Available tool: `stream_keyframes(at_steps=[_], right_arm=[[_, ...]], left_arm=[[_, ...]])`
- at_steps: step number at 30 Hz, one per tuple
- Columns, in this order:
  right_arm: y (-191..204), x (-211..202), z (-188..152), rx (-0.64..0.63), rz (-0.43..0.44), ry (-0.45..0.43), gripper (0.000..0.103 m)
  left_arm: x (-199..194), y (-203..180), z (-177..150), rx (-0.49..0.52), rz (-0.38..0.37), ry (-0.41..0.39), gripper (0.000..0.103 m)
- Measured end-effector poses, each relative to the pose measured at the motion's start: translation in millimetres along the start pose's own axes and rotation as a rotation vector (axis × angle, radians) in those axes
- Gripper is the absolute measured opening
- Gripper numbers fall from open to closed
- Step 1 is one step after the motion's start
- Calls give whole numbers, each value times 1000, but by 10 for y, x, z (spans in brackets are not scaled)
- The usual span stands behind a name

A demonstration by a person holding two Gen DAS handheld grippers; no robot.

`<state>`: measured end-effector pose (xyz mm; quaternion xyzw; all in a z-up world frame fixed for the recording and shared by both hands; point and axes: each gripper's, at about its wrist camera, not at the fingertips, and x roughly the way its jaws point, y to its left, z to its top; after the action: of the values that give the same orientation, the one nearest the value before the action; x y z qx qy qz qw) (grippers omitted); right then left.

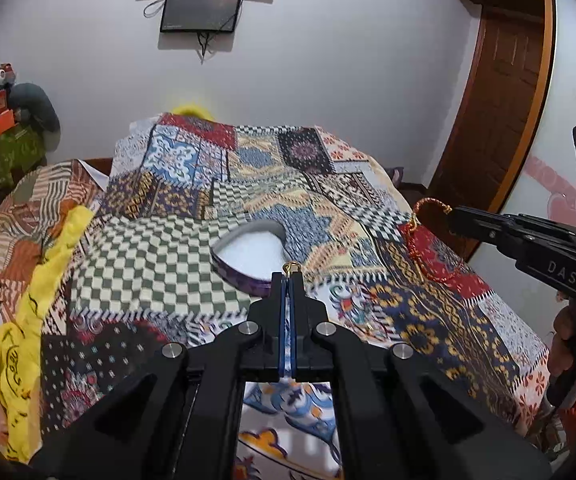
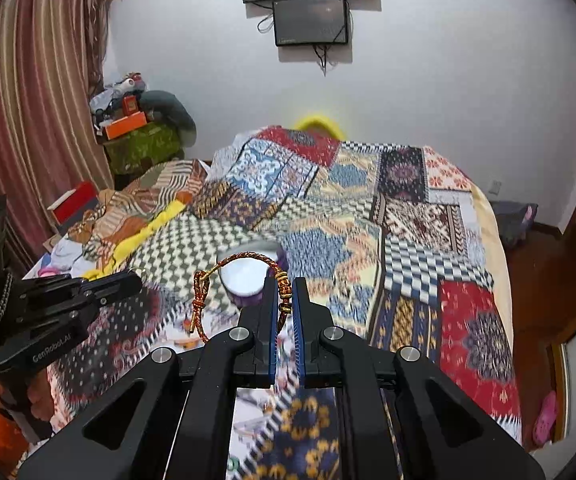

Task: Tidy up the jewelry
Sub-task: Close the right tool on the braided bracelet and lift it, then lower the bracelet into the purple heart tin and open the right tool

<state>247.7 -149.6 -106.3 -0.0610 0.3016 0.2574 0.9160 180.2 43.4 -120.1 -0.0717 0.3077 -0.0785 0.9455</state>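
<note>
A: What is your right gripper (image 2: pixel 284 294) holding?
B: It's clamped on the braided bracelet (image 2: pixel 248 258), looping toward ten o'clock above the round box (image 2: pixel 248 280).
A: And your left gripper (image 1: pixel 288 280)?
B: Pinched on a small gold ring (image 1: pixel 291 267), box (image 1: pixel 244 256) at eleven o'clock.

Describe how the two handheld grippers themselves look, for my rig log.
Both are matte black plastic with silver bolt heads and blue pads lining the fingers. The left gripper reads "GenRoboLAI" on its side, with a metal chain behind it; the right gripper reads "DAS".
</note>
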Motion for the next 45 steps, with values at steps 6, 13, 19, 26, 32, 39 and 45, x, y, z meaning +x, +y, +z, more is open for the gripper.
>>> stream_keyframes(at_steps=[6,13,19,26,32,39,45], right_arm=[[31,234,202,-12,8,-11,6],[47,644,306,-14,47,45,6],[20,982,316,-5,84,112,6],[46,1327,338,-48,84,188,6],[135,1595,301,-113,77,266,6],[189,1803,250,-128,118,338,6],[185,1884,244,-129,130,357,6]], left_arm=[[115,109,166,8,23,-15,0],[368,214,280,15,39,-5,0],[648,322,310,-2,41,35,0],[984,454,318,-9,28,98,0],[1232,587,325,-20,4,149,0],[1468,625,293,-12,-10,207,0],[1599,602,246,8,-17,238,0]])
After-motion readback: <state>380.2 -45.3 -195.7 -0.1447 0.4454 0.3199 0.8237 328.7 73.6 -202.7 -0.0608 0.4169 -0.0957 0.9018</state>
